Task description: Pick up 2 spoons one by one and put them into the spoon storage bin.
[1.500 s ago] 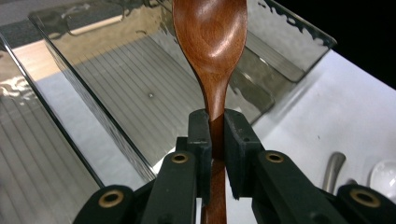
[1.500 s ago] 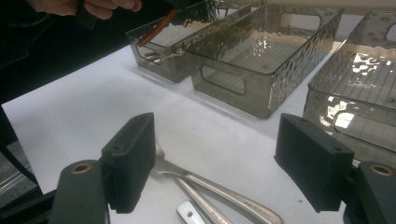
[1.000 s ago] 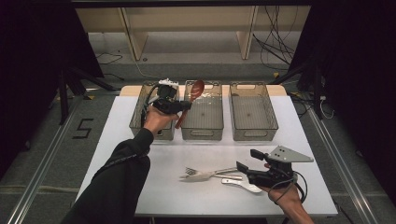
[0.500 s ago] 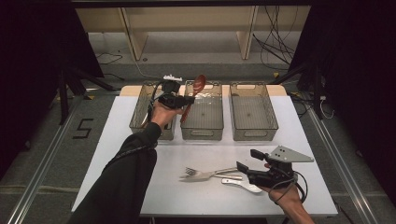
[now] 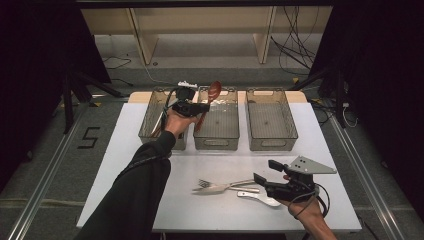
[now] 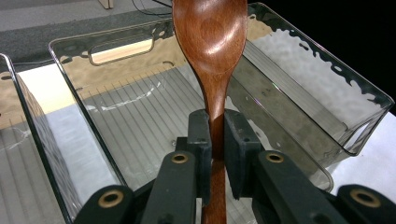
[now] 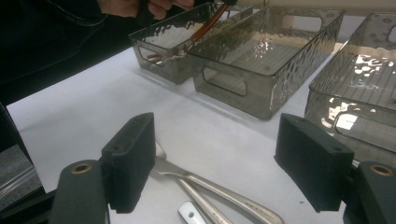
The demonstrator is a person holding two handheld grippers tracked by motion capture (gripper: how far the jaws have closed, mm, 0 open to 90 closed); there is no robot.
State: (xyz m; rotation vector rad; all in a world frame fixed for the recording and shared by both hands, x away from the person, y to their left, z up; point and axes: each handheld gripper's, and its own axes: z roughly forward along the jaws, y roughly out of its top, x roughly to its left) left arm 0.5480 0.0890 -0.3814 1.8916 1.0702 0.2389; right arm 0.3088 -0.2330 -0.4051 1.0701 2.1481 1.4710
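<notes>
Left gripper view: the left gripper (image 6: 215,144) pinches the wooden spoon (image 6: 212,42) by its handle, long axis pointing up-frame, bowl above the middle bin (image 6: 322,84) at centre frame; the right gripper (image 7: 219,163) stands spread.

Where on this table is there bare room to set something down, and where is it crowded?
Bare patches on the table: the near-left stretch beside the sleeve, and the strip between the three bins and the metal cutlery. The middle bin and right bin look empty. Crowded: near right, where the right claw hovers open over the cutlery.
</notes>
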